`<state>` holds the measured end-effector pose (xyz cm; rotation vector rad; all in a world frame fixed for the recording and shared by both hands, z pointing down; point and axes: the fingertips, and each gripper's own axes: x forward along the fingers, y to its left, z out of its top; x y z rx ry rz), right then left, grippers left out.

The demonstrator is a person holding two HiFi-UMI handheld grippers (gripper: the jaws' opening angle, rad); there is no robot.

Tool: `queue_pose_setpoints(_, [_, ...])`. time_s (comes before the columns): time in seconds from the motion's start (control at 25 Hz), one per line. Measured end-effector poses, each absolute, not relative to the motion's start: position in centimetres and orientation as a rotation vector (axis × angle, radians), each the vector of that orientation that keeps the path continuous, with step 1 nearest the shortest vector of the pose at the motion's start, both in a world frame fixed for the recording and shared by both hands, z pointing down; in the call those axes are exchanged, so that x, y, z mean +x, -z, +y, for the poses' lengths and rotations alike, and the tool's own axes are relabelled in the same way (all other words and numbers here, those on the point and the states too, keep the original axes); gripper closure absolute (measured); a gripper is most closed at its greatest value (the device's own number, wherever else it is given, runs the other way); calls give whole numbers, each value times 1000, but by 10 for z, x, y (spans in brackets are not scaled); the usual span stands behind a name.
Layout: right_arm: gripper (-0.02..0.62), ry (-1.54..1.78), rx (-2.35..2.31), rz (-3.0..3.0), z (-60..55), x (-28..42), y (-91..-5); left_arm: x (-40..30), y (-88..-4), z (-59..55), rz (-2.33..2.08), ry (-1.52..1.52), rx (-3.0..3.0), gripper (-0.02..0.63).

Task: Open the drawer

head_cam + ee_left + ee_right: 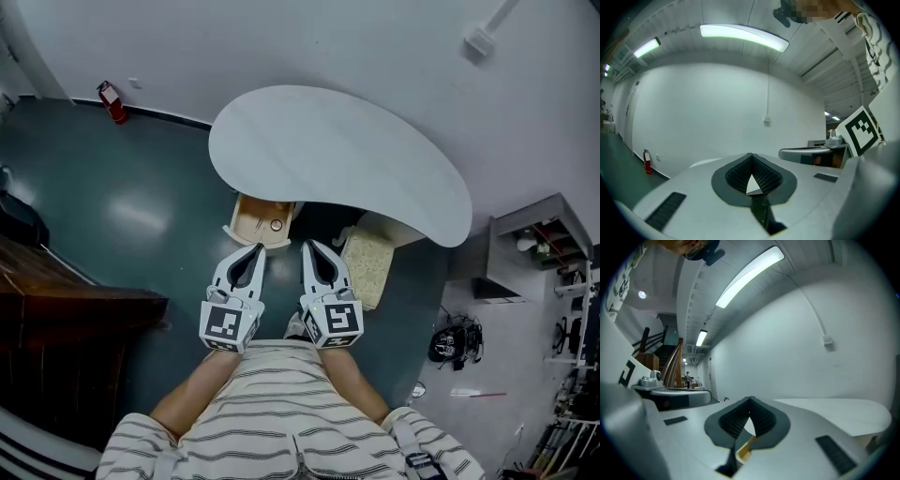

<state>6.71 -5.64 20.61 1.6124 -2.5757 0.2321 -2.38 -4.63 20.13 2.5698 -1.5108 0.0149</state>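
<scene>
Before the white table (337, 150) and wooden drawer (251, 221), left claw (256, 251) and right claw (308, 248), both clenched empty.

- A white kidney-shaped tabletop (337, 159) stands over the dark teal floor (122, 206).
- A red fire extinguisher (112, 101) stands against the white wall (281, 37).
- Dark wooden furniture (66, 309) sits far left.
- A grey shelf unit (534, 230) sits far right.

I see the drawer (255, 223), light wood, sticking out from under the near edge of the white surface (337, 159), looks pulled open, small round thing (276, 225) on it
</scene>
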Motion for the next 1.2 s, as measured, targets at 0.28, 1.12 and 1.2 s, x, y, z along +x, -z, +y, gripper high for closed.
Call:
queue_pose_setpoints(0.28, [581, -139, 1623, -2621, -55, 60, -179, -28, -174, -51, -1538, 40, 2605, 600])
queue_pose_setpoints(1.12, [581, -56, 1605, -2649, -59, 62, -167, -18, -165, -57, -1544, 85, 2634, 600])
queue_pose_setpoints(1.2, [581, -53, 1603, -2649, -60, 64, -166, -16, -164, -58, -1546, 90, 2632, 600])
